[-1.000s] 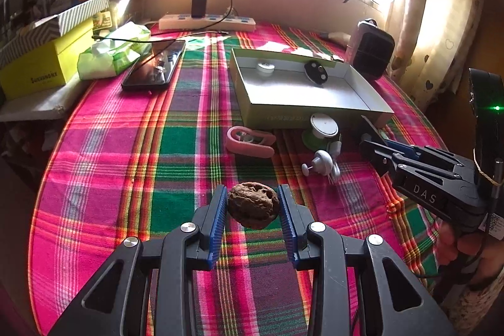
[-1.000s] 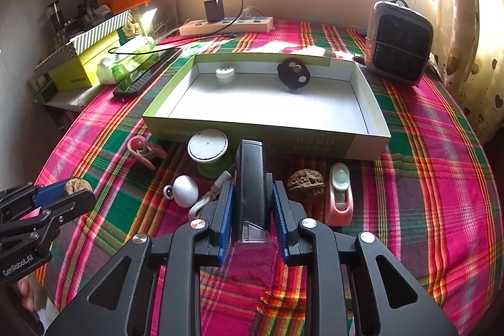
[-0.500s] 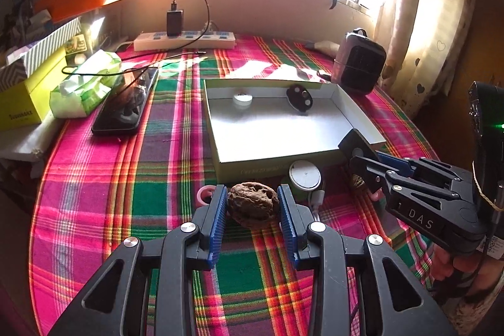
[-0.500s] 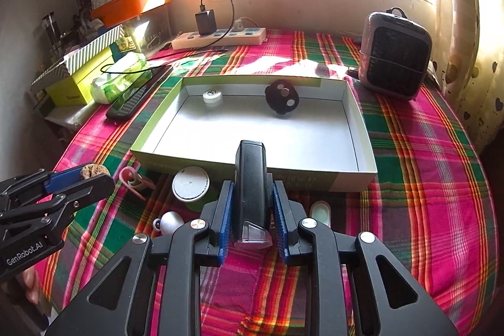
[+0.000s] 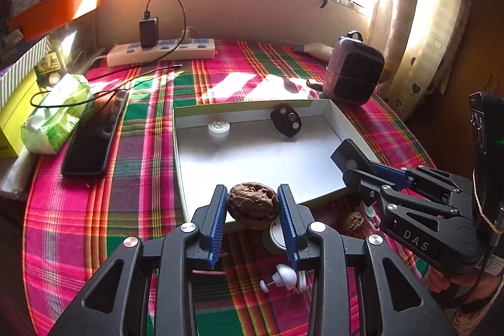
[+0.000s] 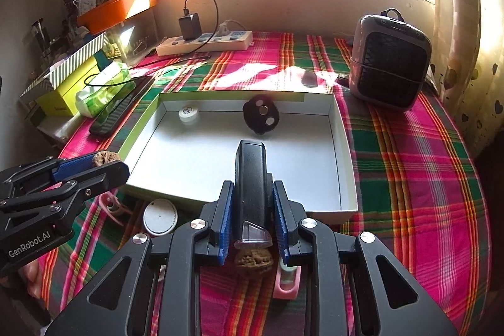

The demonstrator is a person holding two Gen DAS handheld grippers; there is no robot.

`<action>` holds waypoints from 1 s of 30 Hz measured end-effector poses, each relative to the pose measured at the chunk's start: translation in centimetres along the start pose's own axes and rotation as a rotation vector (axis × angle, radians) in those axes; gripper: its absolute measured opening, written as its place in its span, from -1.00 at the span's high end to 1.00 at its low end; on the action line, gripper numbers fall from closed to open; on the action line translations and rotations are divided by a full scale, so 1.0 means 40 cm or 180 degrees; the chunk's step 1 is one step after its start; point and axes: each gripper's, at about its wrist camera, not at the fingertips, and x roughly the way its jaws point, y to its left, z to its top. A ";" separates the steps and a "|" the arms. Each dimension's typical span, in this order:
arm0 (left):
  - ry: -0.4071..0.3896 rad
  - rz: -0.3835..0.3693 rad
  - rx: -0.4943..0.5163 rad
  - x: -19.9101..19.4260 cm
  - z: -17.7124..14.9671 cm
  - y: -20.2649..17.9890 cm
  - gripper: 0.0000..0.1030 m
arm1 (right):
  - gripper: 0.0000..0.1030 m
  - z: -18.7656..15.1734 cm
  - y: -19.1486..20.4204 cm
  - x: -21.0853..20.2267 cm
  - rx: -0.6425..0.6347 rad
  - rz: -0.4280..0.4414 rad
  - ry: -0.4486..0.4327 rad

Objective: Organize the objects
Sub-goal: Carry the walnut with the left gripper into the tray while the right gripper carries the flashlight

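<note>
Two loaded tools, left tool [image 5: 253, 203] gripping walnut [image 5: 253, 205], right tool [image 6: 252, 218] gripping black device [image 6: 251, 185], above box [image 6: 346, 147].

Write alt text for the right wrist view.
The right gripper grips a black rectangular device above the near wall of an open white box on a plaid tablecloth. At left, the left gripper holds a walnut.

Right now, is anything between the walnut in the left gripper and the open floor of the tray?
Nothing visible. The left gripper holds the walnut at the tray's near wall, with bare floor beyond. The white cap and black fob sit by the far wall.
</note>
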 end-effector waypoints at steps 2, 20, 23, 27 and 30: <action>0.0028 -0.0028 -0.0015 0.015 0.016 -0.001 0.41 | 0.51 0.012 -0.008 0.007 0.0003 -0.0005 0.0007; 0.0208 0.0021 0.0084 0.180 0.137 -0.021 0.41 | 0.51 0.102 -0.092 0.119 -0.0020 -0.0143 0.0141; 0.0230 0.0026 0.0092 0.200 0.150 -0.021 0.41 | 0.51 0.112 -0.099 0.135 -0.0015 -0.0155 0.0165; 0.0280 0.0046 0.0106 0.231 0.163 -0.018 0.41 | 0.51 0.120 -0.102 0.153 -0.0054 -0.0160 0.0201; 0.0321 0.0056 0.0106 0.253 0.167 -0.017 0.41 | 0.51 0.125 -0.104 0.165 -0.0063 -0.0163 0.0226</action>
